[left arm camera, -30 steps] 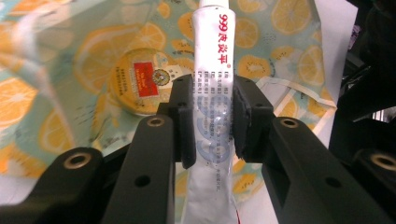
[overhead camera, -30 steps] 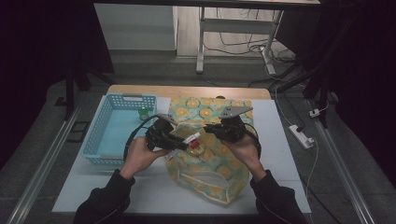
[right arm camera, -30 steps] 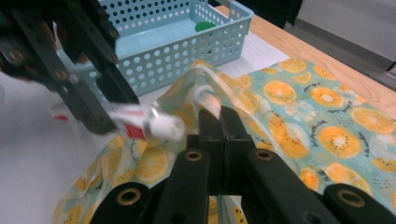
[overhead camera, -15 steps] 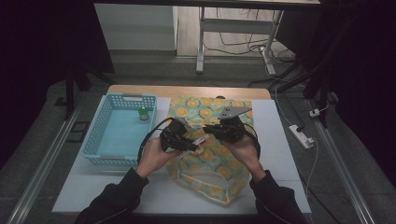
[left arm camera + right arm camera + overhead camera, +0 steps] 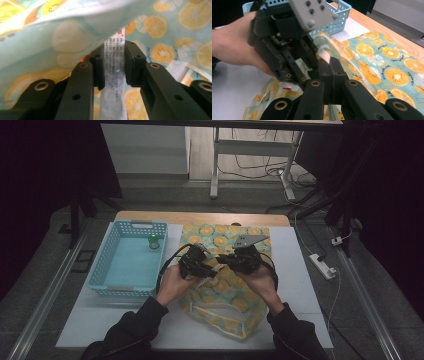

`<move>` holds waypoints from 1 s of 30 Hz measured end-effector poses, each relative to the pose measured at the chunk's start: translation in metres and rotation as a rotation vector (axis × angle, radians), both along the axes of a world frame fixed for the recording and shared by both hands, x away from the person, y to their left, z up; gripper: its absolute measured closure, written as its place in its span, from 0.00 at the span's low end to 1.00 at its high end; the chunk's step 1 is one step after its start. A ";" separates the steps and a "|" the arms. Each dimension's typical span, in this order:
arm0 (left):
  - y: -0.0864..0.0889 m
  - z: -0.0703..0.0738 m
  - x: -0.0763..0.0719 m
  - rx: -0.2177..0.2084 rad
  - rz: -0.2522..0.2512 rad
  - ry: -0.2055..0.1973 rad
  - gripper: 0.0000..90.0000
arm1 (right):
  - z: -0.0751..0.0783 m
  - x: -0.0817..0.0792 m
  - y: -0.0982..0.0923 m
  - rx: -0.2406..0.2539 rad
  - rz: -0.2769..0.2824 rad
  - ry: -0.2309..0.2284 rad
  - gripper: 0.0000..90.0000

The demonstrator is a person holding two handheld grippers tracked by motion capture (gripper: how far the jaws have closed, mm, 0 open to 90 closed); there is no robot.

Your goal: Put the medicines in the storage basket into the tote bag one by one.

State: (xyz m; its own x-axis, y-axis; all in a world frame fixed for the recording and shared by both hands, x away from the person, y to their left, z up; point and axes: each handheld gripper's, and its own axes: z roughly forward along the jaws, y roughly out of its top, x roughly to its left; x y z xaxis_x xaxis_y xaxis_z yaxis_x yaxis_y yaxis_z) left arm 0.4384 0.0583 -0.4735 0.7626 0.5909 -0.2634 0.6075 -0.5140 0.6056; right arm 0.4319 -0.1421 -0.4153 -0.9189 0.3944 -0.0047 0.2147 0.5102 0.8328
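Observation:
A bag [image 5: 225, 300] printed with orange and kiwi slices lies on the white table. My right gripper [image 5: 329, 67] is shut on the bag's rim and holds that edge lifted. My left gripper [image 5: 114, 62] is shut on a white printed packet [image 5: 114, 75], which stands upright between the pads. The packet's top end reaches under the raised bag fabric [image 5: 62, 32]. From above, the left gripper [image 5: 200, 265] and the right gripper [image 5: 227, 260] sit close together over the bag's upper half. In the right gripper view the left gripper [image 5: 294, 62] is right in front of my jaws.
A light blue basket [image 5: 107, 265] stands on the table's left, with a small green-capped item [image 5: 154, 242] at its far right corner. A white power strip [image 5: 322, 266] lies right of the table. Bare white table [image 5: 100, 320] stretches along the front left.
My left gripper has moved right and down with the packet, from beside the basket to the bag's lifted rim. The right gripper has held still.

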 end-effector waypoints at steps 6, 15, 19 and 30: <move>0.001 -0.004 0.011 -0.022 0.030 -0.004 0.79 | -0.001 0.001 -0.001 -0.003 -0.006 0.003 1.00; -0.005 -0.011 0.023 -0.031 0.054 -0.018 0.79 | -0.003 0.001 0.000 -0.009 -0.007 0.005 1.00; -0.007 -0.017 0.028 -0.025 0.061 -0.016 0.79 | -0.004 0.002 0.000 -0.011 -0.008 0.007 1.00; -0.012 -0.026 0.036 -0.020 0.066 -0.022 0.79 | -0.007 0.005 -0.001 -0.023 -0.017 0.010 1.00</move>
State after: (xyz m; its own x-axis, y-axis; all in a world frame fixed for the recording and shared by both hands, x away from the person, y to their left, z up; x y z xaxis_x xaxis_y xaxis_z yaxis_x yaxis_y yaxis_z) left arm 0.4748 0.0466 -0.4999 0.7280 0.6347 -0.2592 0.6258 -0.4609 0.6292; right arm 0.4366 -0.1431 -0.4219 -0.9120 0.4101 -0.0047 0.2320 0.5254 0.8186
